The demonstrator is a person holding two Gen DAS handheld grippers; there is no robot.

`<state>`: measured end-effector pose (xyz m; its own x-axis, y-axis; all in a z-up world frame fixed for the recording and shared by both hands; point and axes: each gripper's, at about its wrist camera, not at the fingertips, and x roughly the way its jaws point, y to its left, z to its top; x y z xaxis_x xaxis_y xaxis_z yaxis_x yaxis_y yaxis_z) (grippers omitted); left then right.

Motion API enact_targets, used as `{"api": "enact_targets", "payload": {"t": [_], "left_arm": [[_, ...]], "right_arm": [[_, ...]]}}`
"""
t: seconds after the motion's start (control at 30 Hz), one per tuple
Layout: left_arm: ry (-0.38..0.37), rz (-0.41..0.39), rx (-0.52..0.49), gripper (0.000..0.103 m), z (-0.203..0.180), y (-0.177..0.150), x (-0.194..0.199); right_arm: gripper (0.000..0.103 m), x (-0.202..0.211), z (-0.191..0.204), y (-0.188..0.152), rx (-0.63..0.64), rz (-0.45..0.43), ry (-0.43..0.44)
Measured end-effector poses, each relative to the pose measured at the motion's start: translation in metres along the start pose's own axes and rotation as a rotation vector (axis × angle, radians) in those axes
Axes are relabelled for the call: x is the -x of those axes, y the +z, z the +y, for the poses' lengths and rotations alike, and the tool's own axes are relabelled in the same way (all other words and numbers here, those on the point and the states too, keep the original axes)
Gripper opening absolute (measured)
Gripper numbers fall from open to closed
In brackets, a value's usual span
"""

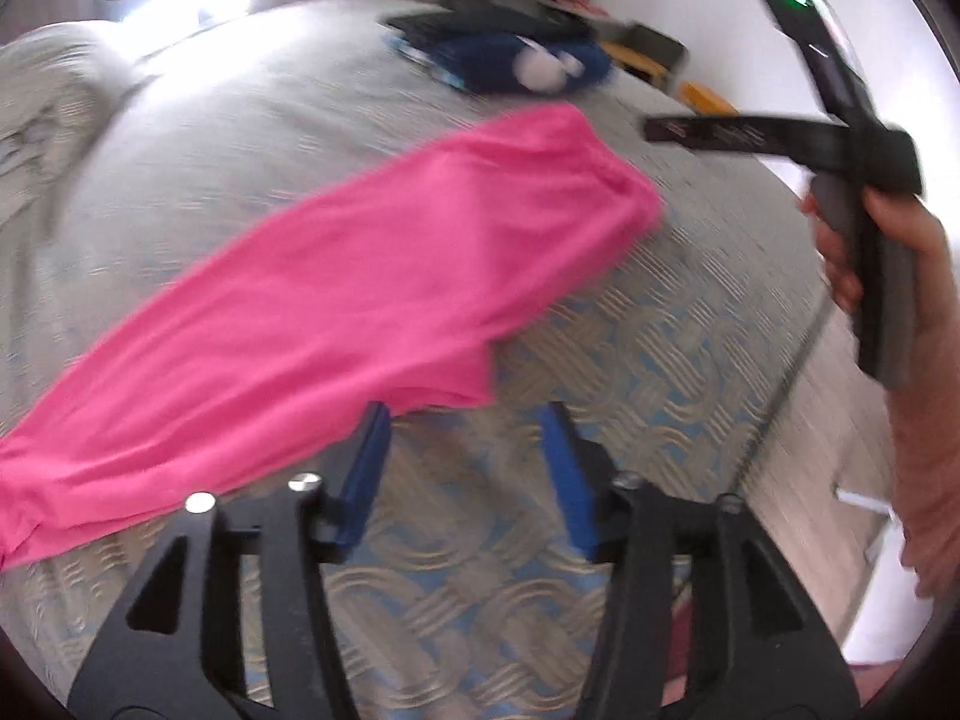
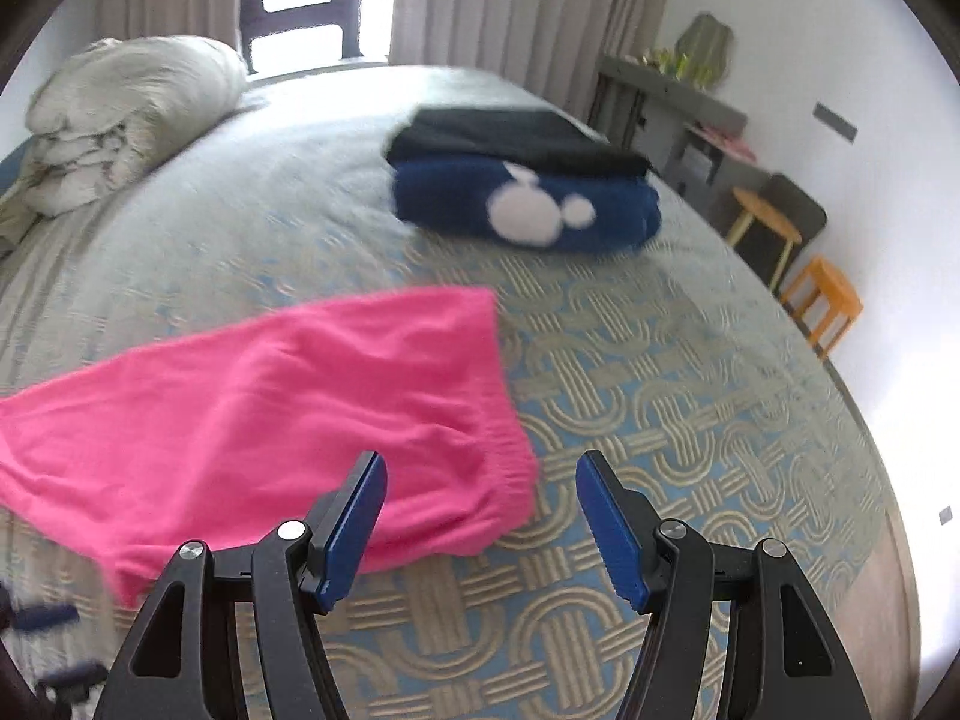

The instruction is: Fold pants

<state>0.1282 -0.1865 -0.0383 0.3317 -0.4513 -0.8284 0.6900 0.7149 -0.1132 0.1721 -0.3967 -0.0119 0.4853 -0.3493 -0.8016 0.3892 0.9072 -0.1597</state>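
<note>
Pink pants (image 1: 336, 294) lie folded lengthwise in a long strip on the patterned bedspread (image 1: 648, 348). My left gripper (image 1: 465, 420) is open and empty, just short of the strip's near edge. In the right wrist view the pants (image 2: 270, 402) show their elastic waistband end at the right. My right gripper (image 2: 480, 468) is open and empty, hovering over the waistband corner. The right gripper's black body (image 1: 864, 180), held in a hand, shows at the right of the left wrist view.
A stack of folded clothes, dark blue with white spots under black (image 2: 528, 180), sits further back on the bed. A bundled grey duvet (image 2: 120, 120) lies at the head. Beyond the bed's right edge stand a grey shelf (image 2: 678, 96) and small yellow stools (image 2: 822, 300).
</note>
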Motion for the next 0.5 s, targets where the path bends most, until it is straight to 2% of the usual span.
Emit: {"api": "enact_targets", "payload": {"t": [0.1, 0.23, 0.5], "left_arm": [[0.066, -0.030, 0.060, 0.059, 0.027, -0.010, 0.013], [0.113, -0.049, 0.162, 0.060, 0.061, -0.029, 0.027], [0.203, -0.065, 0.326, 0.061, 0.118, -0.072, 0.051]], "right_arm": [[0.067, 0.021, 0.022, 0.002, 0.010, -0.054, 0.062], [0.067, 0.041, 0.063, -0.002, 0.062, -0.111, 0.152], [0.067, 0.052, 0.148, -0.014, 0.184, -0.071, 0.299]]}}
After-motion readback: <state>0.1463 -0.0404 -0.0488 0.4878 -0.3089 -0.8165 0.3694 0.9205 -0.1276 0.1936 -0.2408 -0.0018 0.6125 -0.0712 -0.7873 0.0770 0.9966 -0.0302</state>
